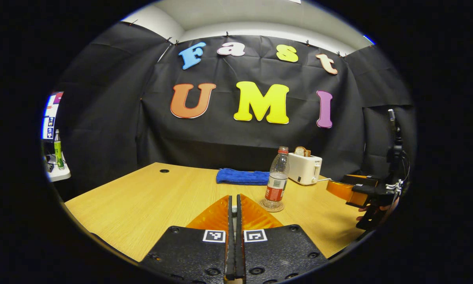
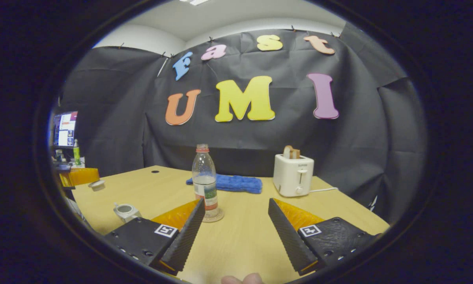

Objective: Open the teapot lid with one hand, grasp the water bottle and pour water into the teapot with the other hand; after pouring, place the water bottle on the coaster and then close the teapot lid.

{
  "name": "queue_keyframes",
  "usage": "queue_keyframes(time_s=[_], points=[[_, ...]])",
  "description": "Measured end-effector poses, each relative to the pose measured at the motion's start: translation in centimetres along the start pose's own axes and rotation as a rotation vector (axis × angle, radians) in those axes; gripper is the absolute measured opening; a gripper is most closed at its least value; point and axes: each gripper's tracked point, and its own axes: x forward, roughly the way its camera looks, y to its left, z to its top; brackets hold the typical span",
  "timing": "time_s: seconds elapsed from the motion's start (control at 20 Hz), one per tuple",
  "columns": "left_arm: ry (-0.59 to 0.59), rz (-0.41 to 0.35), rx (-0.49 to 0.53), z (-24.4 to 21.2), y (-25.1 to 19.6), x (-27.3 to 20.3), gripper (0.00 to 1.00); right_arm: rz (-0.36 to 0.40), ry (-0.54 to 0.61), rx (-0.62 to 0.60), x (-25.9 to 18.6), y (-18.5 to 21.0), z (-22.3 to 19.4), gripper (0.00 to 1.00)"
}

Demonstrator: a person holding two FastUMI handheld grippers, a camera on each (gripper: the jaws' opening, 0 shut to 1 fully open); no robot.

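A clear water bottle (image 1: 276,181) (image 2: 204,179) with a red cap stands upright on a round coaster (image 1: 271,206) (image 2: 213,216) mid-table. My right gripper (image 2: 236,202) is open, a little short of the bottle and just to its right, with nothing between its fingers; in the left gripper view it (image 1: 335,185) is at the right table edge. A small pale teapot (image 2: 126,211) sits open-topped on the table left of the bottle. My left gripper (image 1: 233,198) (image 2: 80,176) is shut on the teapot lid (image 2: 97,184), held off the table beyond the pot.
A white toaster (image 1: 305,169) (image 2: 293,175) with bread in it stands at the back right, its cord trailing right. A folded blue cloth (image 1: 242,176) (image 2: 228,183) lies behind the bottle. A side shelf with a green bottle (image 1: 57,150) is at far left.
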Motion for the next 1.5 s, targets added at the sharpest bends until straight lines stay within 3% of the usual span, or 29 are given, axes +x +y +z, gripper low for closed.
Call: queue_keyframes(time_s=[0.3,0.45,0.5,0.9,1.15,1.2,1.25,1.3,1.35,1.4,1.5], points=[[0.052,-0.003,-0.037,-3.5,-0.4,2.5,0.03,-0.084,-0.086,-0.07,-3.1,-2.6,0.8,0.95],[0.078,0.001,-0.04,-4.7,-0.4,3.5,0.03,-0.094,-0.089,-0.06,-3.1,-3.4,0.5,0.93],[0.084,0.005,-0.041,-5.0,-0.3,3.7,0.03,-0.099,-0.078,-0.048,-2.9,-3.7,0.0,0.98],[0.1,0.028,-0.021,-6.1,-0.3,4.0,0.03,-0.107,-0.052,-0.033,-3.3,-4.1,-1.0,0.98],[0.095,0.055,-0.009,-6.4,-0.6,4.1,0.1,-0.108,-0.063,-0.024,-4.0,-4.3,-0.6,0.98],[0.095,0.065,-0.004,-6.4,-0.5,4.1,0.14,-0.111,-0.066,-0.024,-4.2,-4.5,-0.5,0.98],[0.097,0.091,0.002,-6.3,-0.1,3.9,0.28,-0.113,-0.072,-0.024,-4.5,-4.6,-0.2,0.98],[0.099,0.107,0.001,-5.9,0.1,3.6,0.32,-0.114,-0.08,-0.023,-4.8,-4.5,0.2,0.98],[0.097,0.125,-0.009,-5.4,0.2,3.2,0.62,-0.114,-0.088,-0.019,-5.2,-4.4,0.5,0.95],[0.075,0.143,-0.024,-4.0,0.2,2.6,0.8,-0.112,-0.095,-0.012,-5.5,-4.3,0.8,0.98],[0.019,0.171,-0.037,-0.7,-0.1,1.1,0.84,-0.115,-0.105,0.008,-6.0,-4.1,1.6,0.95]])
